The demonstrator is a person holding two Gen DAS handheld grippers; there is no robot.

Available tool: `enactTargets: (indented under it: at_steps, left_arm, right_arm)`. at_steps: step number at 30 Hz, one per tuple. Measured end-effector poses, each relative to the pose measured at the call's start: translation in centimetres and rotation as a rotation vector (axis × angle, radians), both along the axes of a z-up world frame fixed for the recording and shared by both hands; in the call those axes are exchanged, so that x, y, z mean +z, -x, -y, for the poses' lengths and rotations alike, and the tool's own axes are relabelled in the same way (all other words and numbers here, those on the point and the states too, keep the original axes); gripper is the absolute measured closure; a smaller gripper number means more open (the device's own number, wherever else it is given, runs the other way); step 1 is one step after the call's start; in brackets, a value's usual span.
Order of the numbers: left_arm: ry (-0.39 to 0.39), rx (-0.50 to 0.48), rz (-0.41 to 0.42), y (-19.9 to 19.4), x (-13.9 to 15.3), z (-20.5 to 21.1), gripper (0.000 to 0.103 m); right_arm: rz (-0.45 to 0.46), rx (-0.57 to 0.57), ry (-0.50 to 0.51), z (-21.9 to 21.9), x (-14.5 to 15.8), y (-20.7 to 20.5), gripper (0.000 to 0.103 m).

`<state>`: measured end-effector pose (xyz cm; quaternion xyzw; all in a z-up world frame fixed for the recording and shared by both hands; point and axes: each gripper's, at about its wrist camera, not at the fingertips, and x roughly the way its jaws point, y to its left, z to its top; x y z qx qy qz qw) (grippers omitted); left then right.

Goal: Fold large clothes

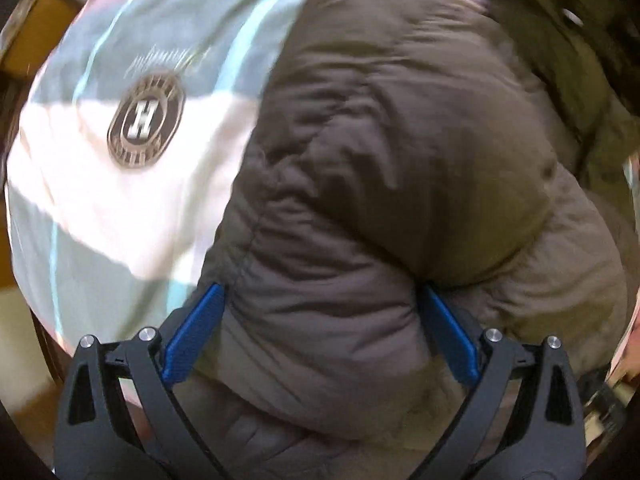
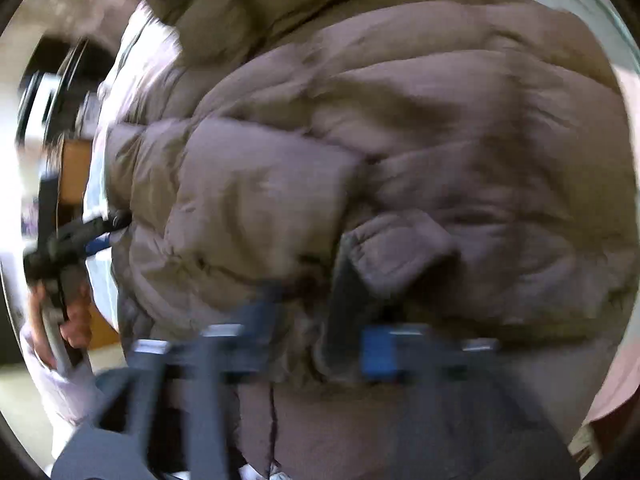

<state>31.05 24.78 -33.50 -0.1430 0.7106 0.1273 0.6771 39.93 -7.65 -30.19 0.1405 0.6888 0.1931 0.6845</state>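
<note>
A big brown-grey puffer jacket [image 1: 392, 168] fills the left wrist view and the right wrist view [image 2: 420, 128]. My left gripper [image 1: 320, 296] has its blue fingers [image 1: 196, 332] spread wide around a thick padded fold of the jacket, pressing against it on both sides. My right gripper [image 2: 320, 344] is blurred by motion; its blue pads [image 2: 378, 354] sit on either side of a jacket fold with a dark lining edge [image 2: 344, 280]. My left gripper also shows at the left edge of the right wrist view [image 2: 80, 240], held by a hand.
The jacket lies on a bedsheet with pale blue, white and pink stripes and a round "H" emblem [image 1: 144, 116]. A wooden bed frame [image 1: 36, 36] shows at the far left. Dark furniture and a wooden board [image 2: 76, 168] stand left of the jacket.
</note>
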Motion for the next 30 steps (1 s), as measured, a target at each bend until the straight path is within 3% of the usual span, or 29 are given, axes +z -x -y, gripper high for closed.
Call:
enactTargets:
  at_steps: [3,8,9,12,15,18,21,23,25,27,30]
  left_arm:
    - [-0.011,0.062,0.022,0.0,0.6,-1.2,0.004]
    - [-0.03,0.101,0.173,-0.8,3.5,-1.9,0.004]
    - [-0.038,0.088,0.208,-1.1,4.1,-1.7,0.004]
    - [-0.051,0.047,0.246,-1.5,4.7,-1.2,0.004]
    - [-0.034,0.016,0.261,-1.4,5.3,-0.2,0.004]
    - [-0.02,-0.019,0.278,-1.1,6.2,1.0,0.004]
    - [-0.071,-0.082,0.292,-0.5,7.3,3.4,0.004]
    - [-0.125,-0.133,0.276,-0.1,7.8,4.9,0.004]
    - [-0.171,-0.171,0.226,-0.6,6.5,5.6,0.004]
    - [-0.186,-0.183,0.151,-1.0,4.6,5.7,0.004]
    - [-0.154,-0.158,0.07,-1.4,2.1,4.8,0.002]
  right_arm:
    - [0.159,-0.012,0.048,-1.3,3.1,-2.1,0.094]
    - [0.48,-0.182,0.039,2.1,9.4,-5.6,0.095]
    - [0.486,-0.218,0.043,3.0,9.5,-6.1,0.095]
    - [0.365,-0.272,0.074,5.3,6.5,-7.7,0.091]
    - [0.242,-0.269,0.219,5.2,2.8,-8.1,0.062]
    - [0.273,-0.371,0.189,6.9,3.6,-6.8,0.05]
    - [0.398,-0.323,0.151,6.5,6.2,-5.7,0.05]
    - [0.417,-0.247,0.089,4.5,6.3,-5.6,0.05]
    - [0.353,-0.163,0.074,2.4,4.4,-5.7,0.05]
    - [0.265,-0.111,0.143,0.8,1.9,-6.2,0.05]
    - [0.169,-0.109,0.184,0.8,-2.0,-6.8,0.05]
